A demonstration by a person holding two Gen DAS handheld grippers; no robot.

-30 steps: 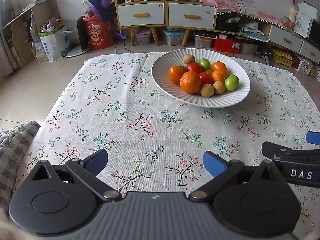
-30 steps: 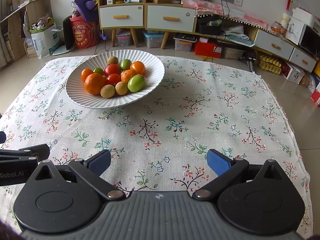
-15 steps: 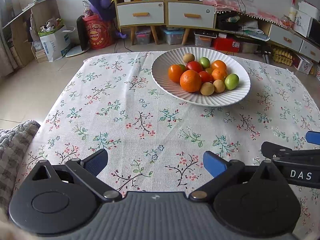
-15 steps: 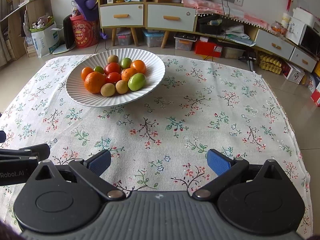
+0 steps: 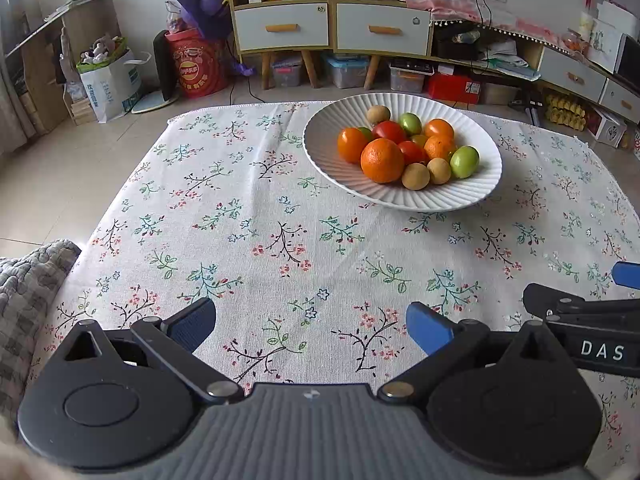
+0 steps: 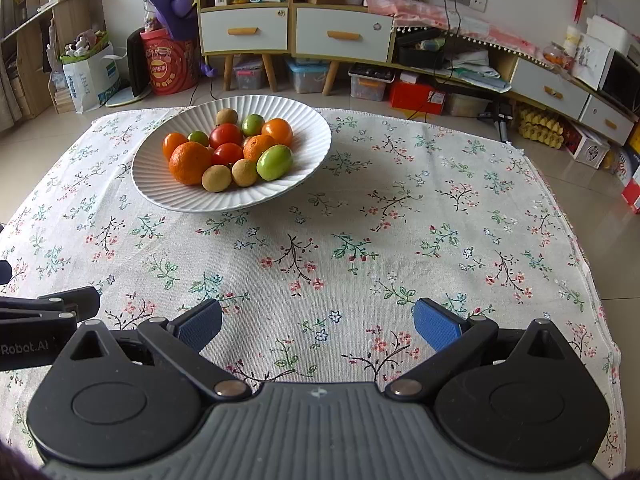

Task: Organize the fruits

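All the fruits [image 5: 404,148] lie heaped in the white bowl [image 5: 344,178] at the far side of the surface [image 5: 280,220], while the left claw [image 5: 310,326] and right claw [image 6: 318,326] hang spread and empty at the near edge, which fits sorting either done or due.

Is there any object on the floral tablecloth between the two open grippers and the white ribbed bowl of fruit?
Nothing visible. Only bare floral tablecloth lies between the left gripper, the right gripper and the white ribbed bowl. Both grippers are open and empty.
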